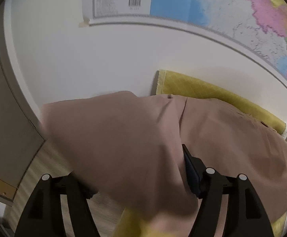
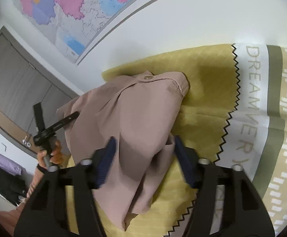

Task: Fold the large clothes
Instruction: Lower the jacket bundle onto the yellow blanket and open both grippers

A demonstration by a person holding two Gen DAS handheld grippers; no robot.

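Nearest to me, my right gripper [image 2: 143,158] stands with its blue pads [image 2: 107,162] apart, the dusty-pink garment [image 2: 135,108] draped loose between them; neither pad seems to press the cloth, so I judge it is resting there, not held. My left gripper [image 1: 135,177] is harder to read: the pink fabric lies over its left finger and hides it, only the right finger [image 1: 190,169] shows, and I cannot tell whether the cloth is pinched. The garment itself lies in a heap on the yellow bedspread [image 2: 202,90], its buttoned tab [image 2: 148,77] at the far end, near the wall. The risk I see is closing on too many layers at once, which would drag the whole bundle rather than one edge and ruin the fold. In the right view my left hand [image 2: 52,154] sits beyond the bed's edge, so cloth could slide off that side. Further off, the wall map [image 1: 222,9] matters little.
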